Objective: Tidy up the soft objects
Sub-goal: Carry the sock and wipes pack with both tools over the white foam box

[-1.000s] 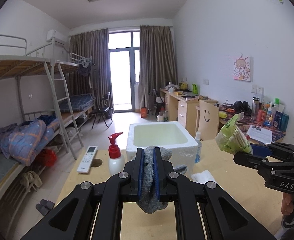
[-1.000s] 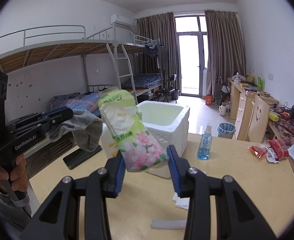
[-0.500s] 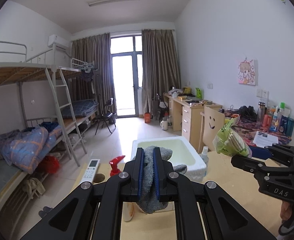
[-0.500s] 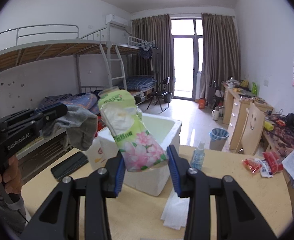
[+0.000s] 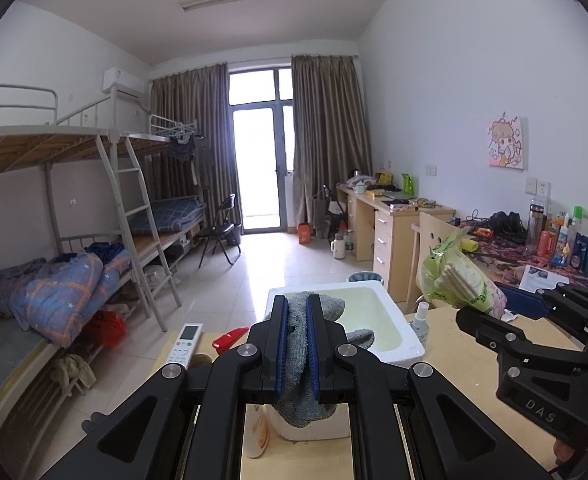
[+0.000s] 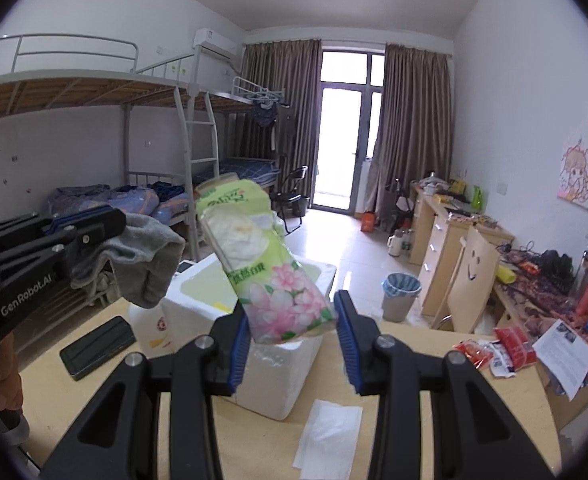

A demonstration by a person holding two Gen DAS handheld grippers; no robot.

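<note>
Both loads are in transit above the counter [image 6: 434,364]. The left gripper [image 5: 297,344] pinches a grey sock [image 5: 298,364]; the right gripper [image 6: 291,344] clamps a tissue pack [image 6: 261,264]. The foam box [image 5: 374,322] lies just ahead below both jaws; next, probably lower each over its opening and release.

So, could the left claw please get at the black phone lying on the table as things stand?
Probably not yet: the left claw is shut on the grey sock, so it has no free grip. The black phone itself lies uncovered on the table beside the foam box.

Grey sock [image 5: 298,364]; green floral pack [image 6: 269,268]
</note>
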